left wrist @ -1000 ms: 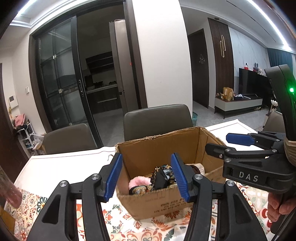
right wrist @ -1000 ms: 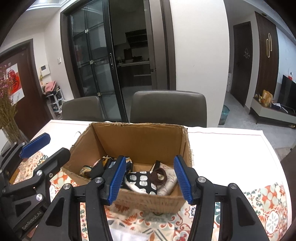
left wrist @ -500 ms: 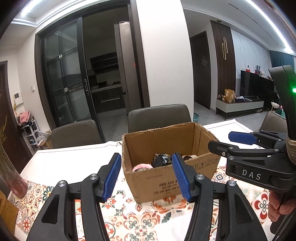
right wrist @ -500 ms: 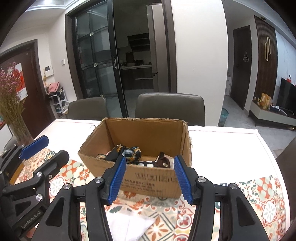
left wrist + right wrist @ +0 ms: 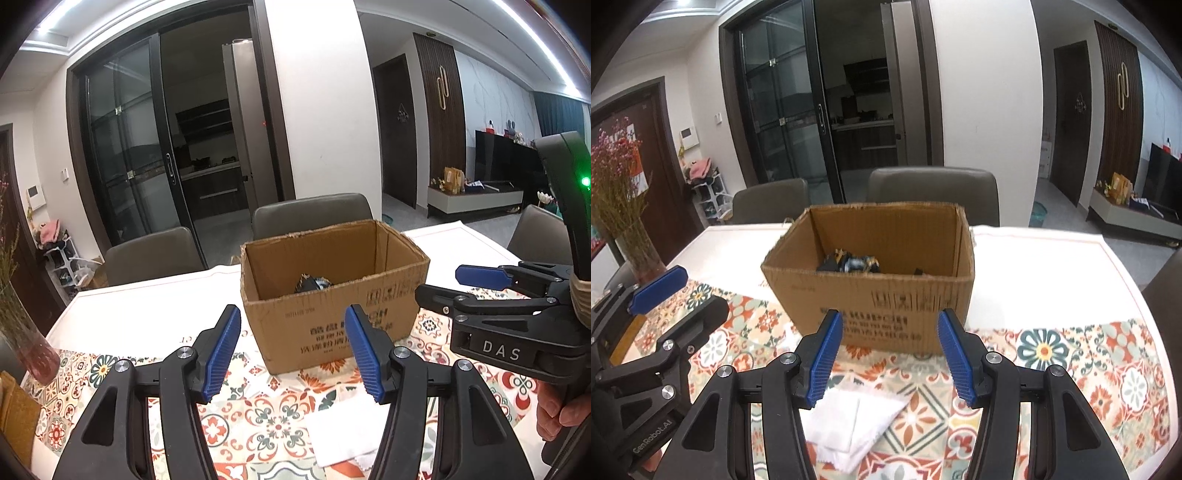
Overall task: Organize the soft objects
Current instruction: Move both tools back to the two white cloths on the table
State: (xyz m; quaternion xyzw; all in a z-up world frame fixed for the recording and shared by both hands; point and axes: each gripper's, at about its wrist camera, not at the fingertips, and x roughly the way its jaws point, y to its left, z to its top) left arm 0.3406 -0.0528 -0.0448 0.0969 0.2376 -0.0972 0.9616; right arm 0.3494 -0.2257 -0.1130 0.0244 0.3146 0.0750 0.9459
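Note:
An open cardboard box [image 5: 332, 317] [image 5: 886, 295] stands on the patterned tablecloth, with dark patterned soft items [image 5: 310, 284] [image 5: 849, 264] showing inside over its rim. A folded white cloth [image 5: 343, 432] [image 5: 849, 417] lies flat on the tablecloth in front of the box. My left gripper [image 5: 291, 332] hangs open and empty above the table, short of the box's front wall and behind the cloth. My right gripper [image 5: 889, 332] is likewise open and empty, over the far edge of the cloth. Each gripper shows from the side in the other's view.
A glass vase of dried flowers [image 5: 628, 206] [image 5: 22, 332] stands at the table's left edge. Two grey chairs [image 5: 312, 218] [image 5: 934, 192] sit behind the table. A person's hand [image 5: 554, 413] holds the right gripper's handle.
Both grippers have drawn back from over the box toward the table's near side. The box now looks smaller and farther off, and the white cloth has come into view below the fingers.

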